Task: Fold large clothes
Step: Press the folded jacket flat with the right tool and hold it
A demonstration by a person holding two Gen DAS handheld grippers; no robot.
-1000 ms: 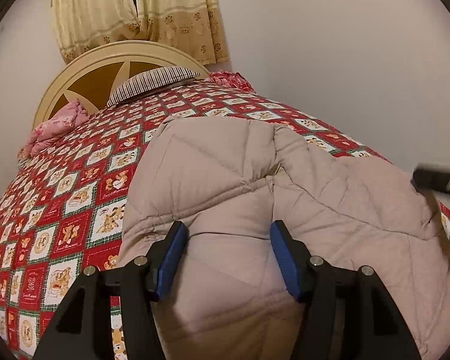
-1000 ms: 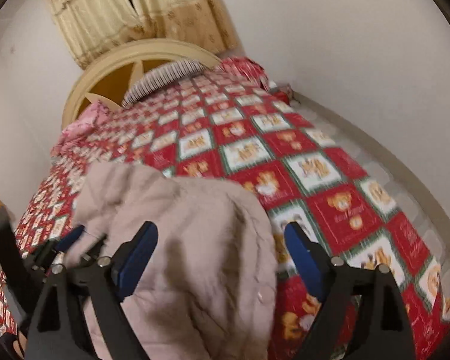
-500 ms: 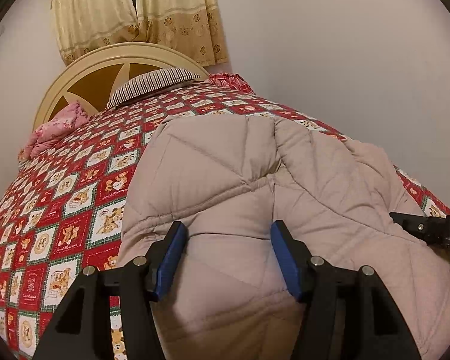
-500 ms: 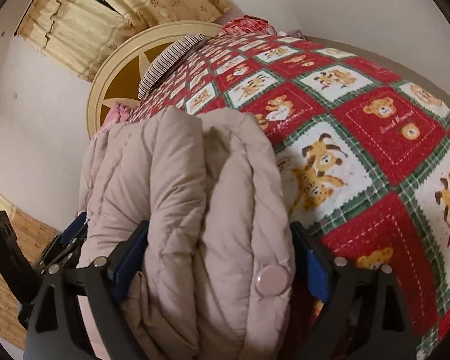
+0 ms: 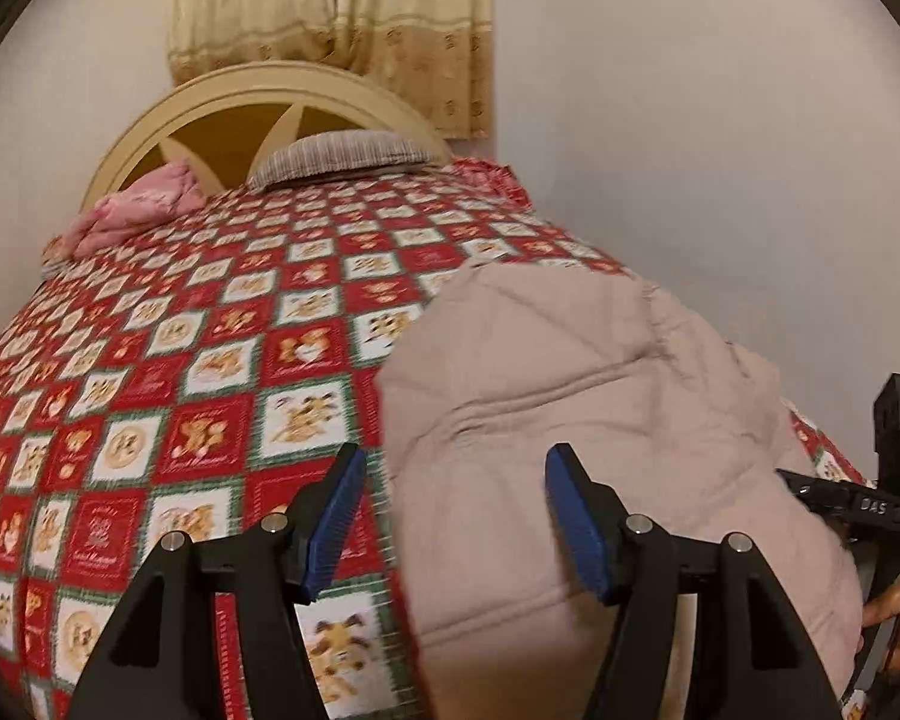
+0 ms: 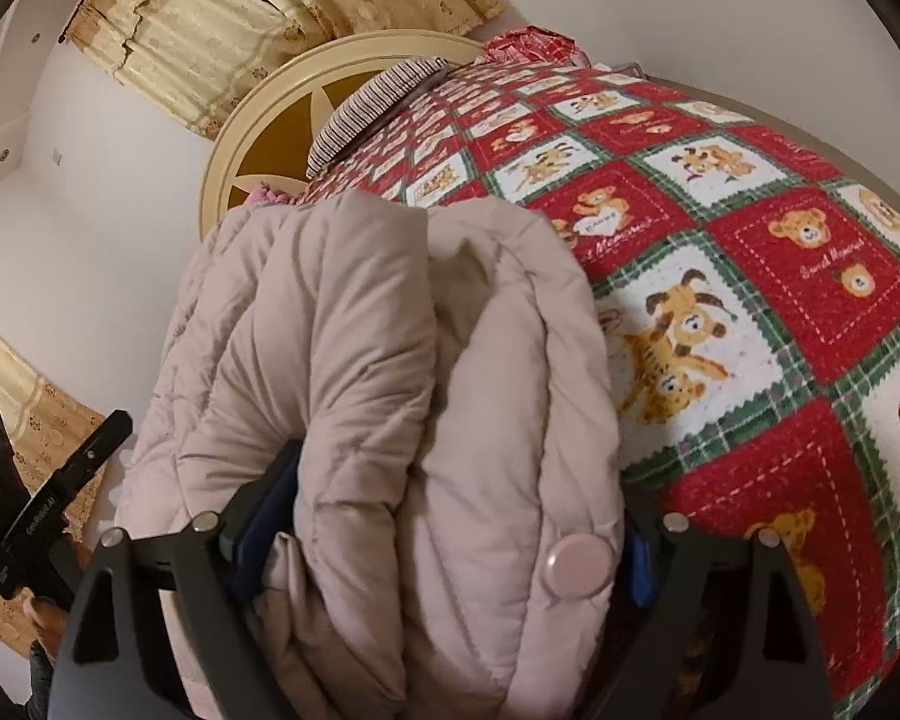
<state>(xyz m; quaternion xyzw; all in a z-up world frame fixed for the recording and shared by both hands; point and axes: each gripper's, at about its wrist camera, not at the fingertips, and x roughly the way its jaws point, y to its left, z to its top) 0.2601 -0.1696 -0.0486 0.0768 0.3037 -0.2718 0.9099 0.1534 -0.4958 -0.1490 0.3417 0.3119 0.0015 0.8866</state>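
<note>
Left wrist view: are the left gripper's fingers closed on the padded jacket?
No: the left gripper has its blue fingers spread wide, and the beige padded jacket lies unpinched beyond them.

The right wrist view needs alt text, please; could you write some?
The right gripper clamps a thick fold of a padded beige coat, its snap button showing, over a red teddy-bear quilt.

Puffy beige quilted jacket [image 6: 390,396], bunched in thick folds, lies on the bed.
</note>
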